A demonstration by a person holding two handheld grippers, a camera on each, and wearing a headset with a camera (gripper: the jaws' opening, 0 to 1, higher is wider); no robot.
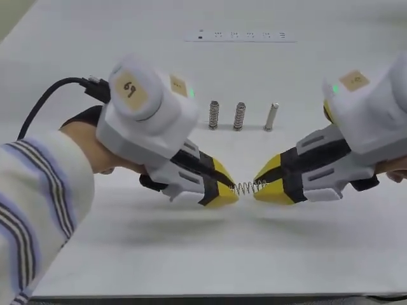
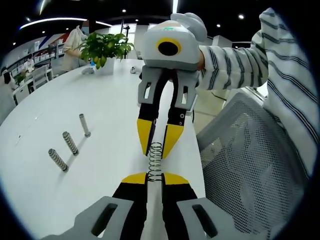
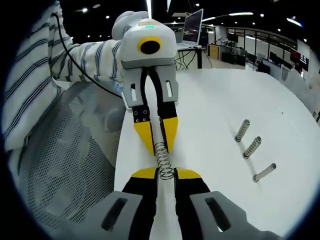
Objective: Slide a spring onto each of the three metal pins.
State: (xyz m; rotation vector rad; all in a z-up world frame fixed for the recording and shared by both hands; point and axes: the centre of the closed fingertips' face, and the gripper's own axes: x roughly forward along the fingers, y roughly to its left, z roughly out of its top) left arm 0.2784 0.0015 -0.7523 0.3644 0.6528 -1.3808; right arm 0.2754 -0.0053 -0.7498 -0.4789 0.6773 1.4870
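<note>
The spring (image 1: pixel 249 187) hangs level just above the near part of the table (image 1: pixel 191 254). The left gripper (image 1: pixel 227 192) pinches 1 end and the right gripper (image 1: pixel 262 188) pinches the other. Farther back stand 3 pins: 2 sprung pins (image 1: pixel 213 115) on the left and a bare pin (image 1: pixel 271 117) on the right.

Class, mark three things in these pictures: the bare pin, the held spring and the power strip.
bare pin (image 1: pixel 271 117), head view, mid shaft.
held spring (image 1: pixel 249 187), head view, middle coils.
power strip (image 1: pixel 240 36), head view, its centre.
</note>
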